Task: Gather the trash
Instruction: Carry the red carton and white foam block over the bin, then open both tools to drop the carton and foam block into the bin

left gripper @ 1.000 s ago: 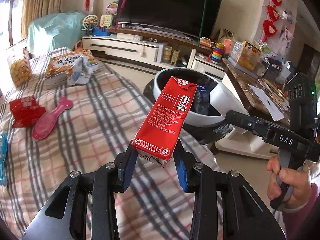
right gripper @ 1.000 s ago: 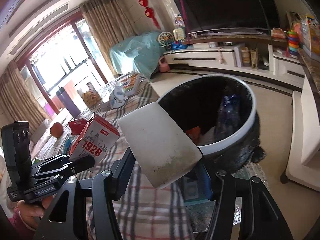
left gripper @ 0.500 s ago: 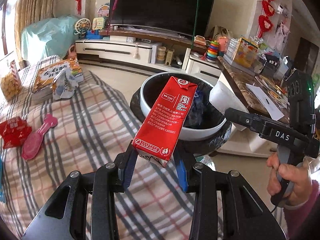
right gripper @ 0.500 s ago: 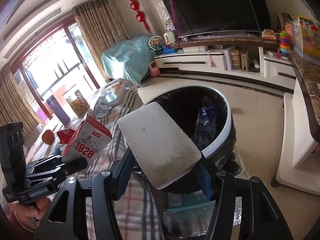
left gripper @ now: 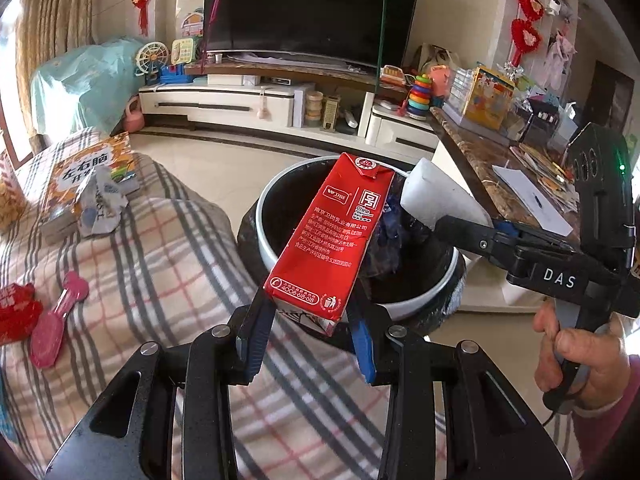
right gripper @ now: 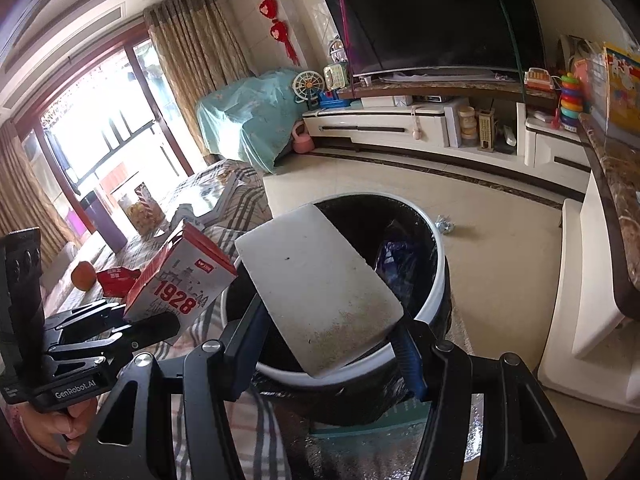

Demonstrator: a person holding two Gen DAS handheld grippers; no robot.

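Since the earlier frames both tools had come closer to the trash bin (left gripper: pixel 424 304), whose white rim now filled more of each view. Nearest the left wrist camera, the left tongs (left gripper: pixel 310 330) were clenched on the lower end of a red milk carton (left gripper: pixel 328 236), which leaned up and to the right, its top end in front of the bin's mouth. In the right wrist view the right tongs (right gripper: pixel 326 342) were clamped on a white foam block (right gripper: pixel 316 288), its near end speckled with dirt, its far end out over the bin opening; the same block (left gripper: pixel 436 200) showed at the bin's right rim in the left view. The carton (right gripper: pixel 180 280) appeared there too, with "1928" on its white face, beside the bin's left edge. The bin was lined with a black bag and held a crumpled dark blue wrapper (right gripper: pixel 400 264); what else lay inside could not be told. To the left lay a plaid-covered bed (left gripper: pixel 140 264) with a pink shoehorn-like scoop (left gripper: pixel 56 320), a red packet (left gripper: pixel 16 312), crumpled white paper (left gripper: pixel 100 204) and a children's book (left gripper: pixel 92 168). Farther off stood a white TV cabinet (left gripper: pixel 224 104) and a large dark television (left gripper: pixel 304 8).
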